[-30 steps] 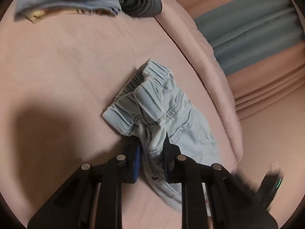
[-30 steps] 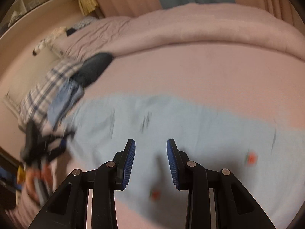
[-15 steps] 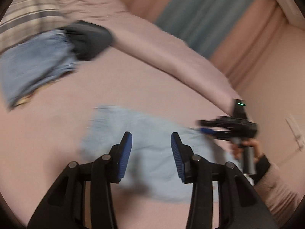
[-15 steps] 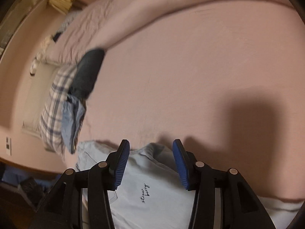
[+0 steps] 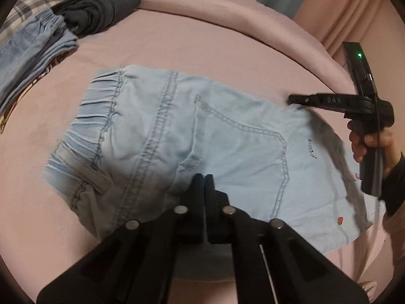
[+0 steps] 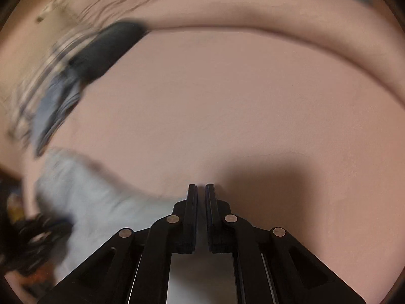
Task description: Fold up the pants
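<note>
Light blue denim pants (image 5: 227, 139) lie spread on the pink bed (image 5: 177, 43), elastic waistband to the left, a leg to the right. My left gripper (image 5: 204, 177) has its jaws closing to shut on the near edge, where creases run into the tips. The right gripper (image 5: 291, 99), held in a person's hand (image 5: 367, 141), meets the far right edge of the leg. In the right wrist view, the right gripper (image 6: 201, 186) is closing to a narrow slit over the blurred pants (image 6: 96, 202) edge.
A pile of folded clothes sits at the far left: blue denim (image 5: 33, 58), a dark grey garment (image 5: 101, 7), plaid cloth (image 5: 25, 7). A rolled pink duvet (image 5: 227, 7) runs along the back, with curtains (image 5: 341, 12) behind it.
The pants went from a crumpled heap to lying spread flat. Both grippers opened wide half a second ago and have closed on the fabric since. Both views swung across the bed.
</note>
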The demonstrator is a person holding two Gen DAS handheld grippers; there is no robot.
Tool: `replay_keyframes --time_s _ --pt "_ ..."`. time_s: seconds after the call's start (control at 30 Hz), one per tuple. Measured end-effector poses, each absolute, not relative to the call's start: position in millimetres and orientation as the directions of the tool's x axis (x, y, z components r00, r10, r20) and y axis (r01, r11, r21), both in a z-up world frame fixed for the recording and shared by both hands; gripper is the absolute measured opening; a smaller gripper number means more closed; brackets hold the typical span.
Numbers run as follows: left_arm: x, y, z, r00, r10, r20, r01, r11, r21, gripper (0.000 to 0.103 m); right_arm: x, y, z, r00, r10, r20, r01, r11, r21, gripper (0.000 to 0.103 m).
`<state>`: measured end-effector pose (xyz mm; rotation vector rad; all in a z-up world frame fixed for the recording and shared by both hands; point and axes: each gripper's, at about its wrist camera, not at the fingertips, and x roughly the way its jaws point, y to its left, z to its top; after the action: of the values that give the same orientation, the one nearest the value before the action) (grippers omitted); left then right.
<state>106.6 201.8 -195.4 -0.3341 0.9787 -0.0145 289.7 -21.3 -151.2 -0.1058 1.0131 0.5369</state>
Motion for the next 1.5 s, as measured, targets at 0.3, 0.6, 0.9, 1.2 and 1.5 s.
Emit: replay_keyframes --time_s 0.3,0.6,0.9,1.2,1.5 --pt "98.3 186.8 -185.7 0.542 -0.141 -0.828 -0.114 0.964 -0.239 0.004 148.0 -134.2 -109.6 0.507 0.435 -0.744 -0.424 0.878 0.224 0.007" --pt "112.1 166.5 -181.1 0.522 -0.064 -0.85 -0.087 0.988 -0.127 0.004 -22.6 -222.0 -180.0 0.499 0.163 -0.851 -0.379 0.924 -0.045 0.007" --pt "92.6 85.9 -144.0 0.566 -0.141 -0.812 0.049 0.989 -0.138 0.102 -57.1 -420.7 -166.2 0.718 0.293 -0.631 0.204 0.778 0.594 0.057" --pt "119.5 -37.5 -145.6 0.43 -0.506 -0.748 0.221 0.862 -0.456 0.102 -27.3 -465.6 -199.6 0.813 0.23 -0.534 0.307 0.61 0.73 0.057" --pt "140.8 -67.8 -190.0 0.359 -0.545 -0.758 0.156 0.835 -0.527 0.102 -3.0 -461.1 -200.2 0.844 0.164 -0.511 0.335 0.581 0.742 0.009"
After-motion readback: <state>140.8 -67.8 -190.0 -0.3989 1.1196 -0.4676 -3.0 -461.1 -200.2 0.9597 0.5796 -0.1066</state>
